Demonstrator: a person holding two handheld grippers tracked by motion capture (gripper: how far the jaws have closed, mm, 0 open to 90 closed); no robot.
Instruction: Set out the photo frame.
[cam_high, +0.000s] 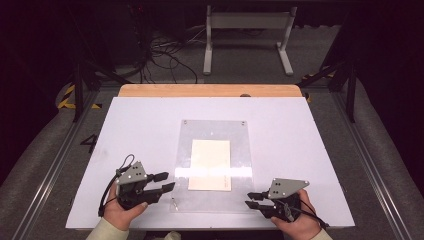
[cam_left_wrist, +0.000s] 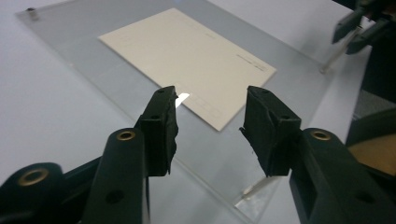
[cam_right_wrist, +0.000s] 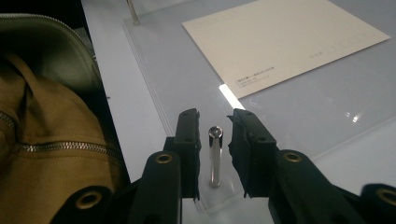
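Clear acrylic plate (cam_high: 215, 165) lies flat in the middle of the white bench (cam_high: 280, 135), seen from the high view, with a cream card (cam_high: 210, 164) under or inside it. The left hand-held gripper (cam_high: 165, 181) stands at the plate's near left corner and the right hand-held gripper (cam_high: 251, 199) at its near right corner; both have their jaws apart and hold nothing.

From the left gripper view, the left hand-held gripper (cam_left_wrist: 210, 126) has its jaws spread wide above the near edge of the plate (cam_left_wrist: 116, 88), touching nothing. The card (cam_left_wrist: 187, 60) lies further in.

From the right gripper view, the right hand-held gripper (cam_right_wrist: 212, 149) has its jaws a little apart on both sides of a small metal post (cam_right_wrist: 215, 156) at the plate corner. The pads do not press on it.

I judge the plate stiff, smooth and rather slippery, and it can scratch or crack. Its flat faces give little to grip, so the corners by the posts, or the thin edge, seem the best places. The card is light and can slide if the plate tilts.
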